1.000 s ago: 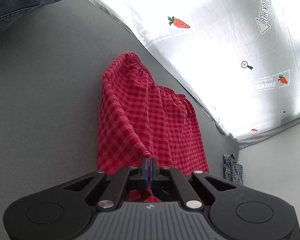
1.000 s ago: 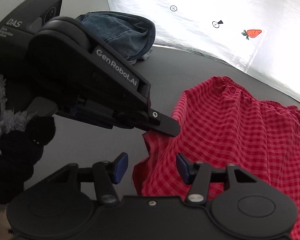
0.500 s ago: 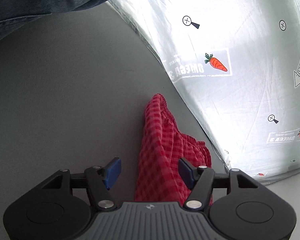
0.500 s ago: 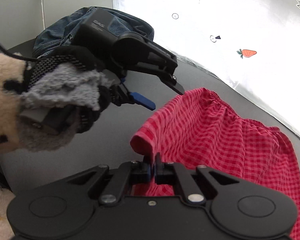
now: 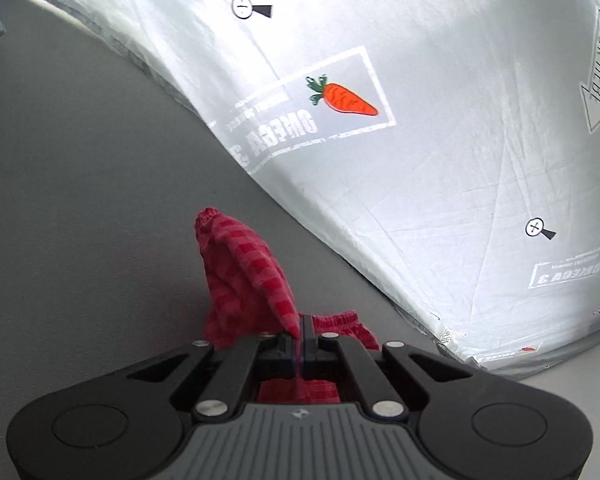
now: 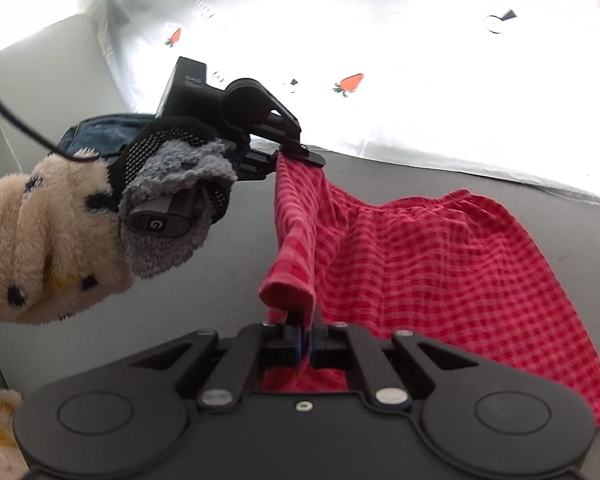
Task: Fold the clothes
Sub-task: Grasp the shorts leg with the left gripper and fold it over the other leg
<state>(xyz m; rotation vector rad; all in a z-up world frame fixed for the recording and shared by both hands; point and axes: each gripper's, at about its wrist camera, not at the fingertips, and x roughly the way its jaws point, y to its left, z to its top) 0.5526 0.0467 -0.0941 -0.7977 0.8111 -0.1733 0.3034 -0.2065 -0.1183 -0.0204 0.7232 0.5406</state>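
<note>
Red checked shorts (image 6: pixel 412 256) lie on the dark grey table (image 6: pixel 228 264), with their left edge lifted off it. My left gripper (image 5: pixel 302 330) is shut on a fold of the shorts (image 5: pixel 252 276) near the elastic waistband. It also shows in the right wrist view (image 6: pixel 296 152), held by a gloved hand at the shorts' far corner. My right gripper (image 6: pixel 305 338) is shut on the near corner of the same edge. The cloth hangs between the two grippers.
A white sheet (image 5: pixel 440 128) printed with carrots and arrows hangs behind the table. Blue denim clothes (image 6: pixel 100 136) lie at the far left of the table. A pale wall panel (image 6: pixel 52 76) stands at the left.
My left gripper, open half a second ago, has shut on the shorts again near the waistband. Both grippers have lifted the left edge of the shorts.
</note>
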